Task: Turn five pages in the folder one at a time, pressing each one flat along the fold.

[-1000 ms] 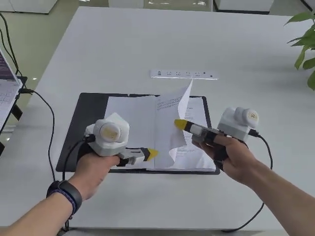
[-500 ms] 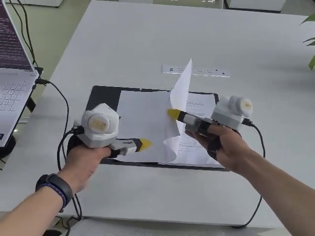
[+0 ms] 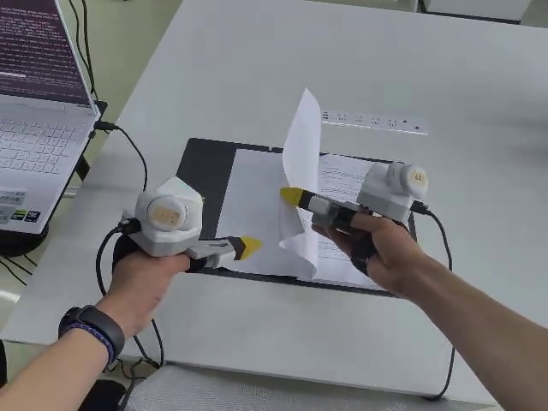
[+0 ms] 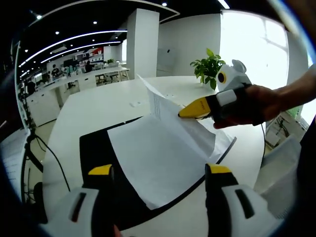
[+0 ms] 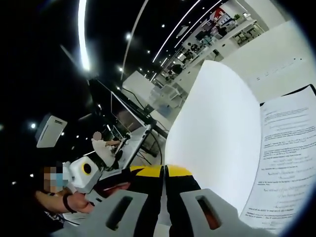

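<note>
One page [image 3: 301, 137] upright, in R gripper [image 3: 291, 196]

Broad white rectangular workbench top [image 3: 257, 60] stretches away, with pale green floor [image 3: 128, 21] off its left edge. Open silver laptop with a dark purple screen [image 3: 38, 103] sits at the left. Long white power strip [image 3: 374, 122] lies further back on the bench. Across the room there's a square white column [image 4: 143, 42], a leafy green potted plant [image 4: 207, 64] and a bright wall of window [image 4: 261, 44]. Overhead, a glowing white ceiling light strip [image 5: 82, 34] runs across a dark ceiling.
</note>
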Action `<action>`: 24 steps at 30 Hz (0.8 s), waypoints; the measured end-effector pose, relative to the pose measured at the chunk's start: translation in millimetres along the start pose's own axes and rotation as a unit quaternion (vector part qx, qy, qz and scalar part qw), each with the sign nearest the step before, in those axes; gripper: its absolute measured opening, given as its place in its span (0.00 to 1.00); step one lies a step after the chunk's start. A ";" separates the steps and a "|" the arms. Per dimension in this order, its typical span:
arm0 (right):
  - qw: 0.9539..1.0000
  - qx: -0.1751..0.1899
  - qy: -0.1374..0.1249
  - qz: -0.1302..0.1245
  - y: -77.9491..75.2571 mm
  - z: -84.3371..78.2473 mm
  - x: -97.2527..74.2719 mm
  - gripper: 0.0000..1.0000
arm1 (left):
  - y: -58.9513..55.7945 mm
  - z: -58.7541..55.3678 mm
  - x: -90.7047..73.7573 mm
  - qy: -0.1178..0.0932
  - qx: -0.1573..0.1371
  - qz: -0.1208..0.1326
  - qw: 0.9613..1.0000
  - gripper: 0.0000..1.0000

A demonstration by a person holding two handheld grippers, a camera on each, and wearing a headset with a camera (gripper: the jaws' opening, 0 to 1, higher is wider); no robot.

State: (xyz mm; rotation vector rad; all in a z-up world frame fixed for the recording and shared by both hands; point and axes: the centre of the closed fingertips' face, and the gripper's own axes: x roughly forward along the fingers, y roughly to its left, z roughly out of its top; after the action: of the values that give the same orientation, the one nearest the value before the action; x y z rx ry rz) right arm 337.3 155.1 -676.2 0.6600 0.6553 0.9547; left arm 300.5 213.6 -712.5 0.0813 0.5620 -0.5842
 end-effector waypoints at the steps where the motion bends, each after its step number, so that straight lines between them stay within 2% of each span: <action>1: 1.000 0.001 0.002 0.000 0.4 -1.2 2.3 0.00 | 2.1 -1.8 -1.9 -0.001 -0.003 0.002 1.000 0.74; 10: 0.999 0.012 0.030 0.001 -0.1 -16.6 29.2 0.00 | 15.7 -11.0 -11.5 -0.004 -0.021 0.016 1.000 0.74; 16: 0.998 0.023 0.052 -0.006 -3.4 -29.5 43.9 0.00 | 19.3 -16.0 -14.4 -0.005 -0.029 0.020 0.999 0.74; 21: 0.997 0.034 0.071 -0.019 -12.9 -42.4 54.4 0.00 | 23.2 -18.5 -15.4 -0.007 -0.037 0.024 0.999 0.74; 24: 0.996 0.042 0.079 -0.024 -17.1 -50.0 61.0 0.00 | 21.4 -18.2 -17.4 -0.007 -0.041 0.025 0.999 0.74</action>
State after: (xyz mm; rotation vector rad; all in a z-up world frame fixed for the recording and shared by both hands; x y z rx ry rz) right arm 334.3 212.4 -733.0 0.6453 0.8517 0.9440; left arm 291.4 244.3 -720.5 0.0135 0.5673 -0.5132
